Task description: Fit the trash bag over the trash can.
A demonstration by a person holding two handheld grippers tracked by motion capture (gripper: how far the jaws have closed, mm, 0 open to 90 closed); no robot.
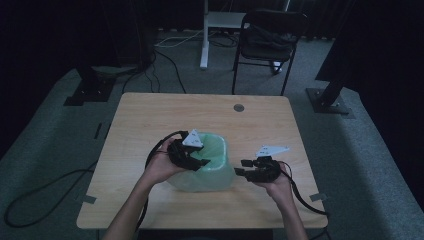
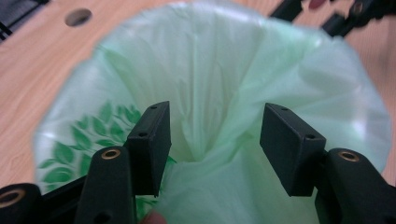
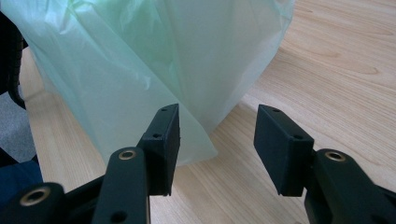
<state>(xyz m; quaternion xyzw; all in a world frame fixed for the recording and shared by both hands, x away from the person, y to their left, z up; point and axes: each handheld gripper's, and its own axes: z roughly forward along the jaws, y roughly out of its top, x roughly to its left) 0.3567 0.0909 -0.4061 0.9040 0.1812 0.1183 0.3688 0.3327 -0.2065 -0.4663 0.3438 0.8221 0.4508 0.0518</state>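
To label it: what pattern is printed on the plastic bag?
Green leaves on the pale green bag, clearest in the left gripper view.

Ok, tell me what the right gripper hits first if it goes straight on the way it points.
Most likely the green bag. The right gripper is open, and the bag's side hangs ahead of its left jaw, while bare table lies ahead of its right jaw. How near the bag is, I can't tell.
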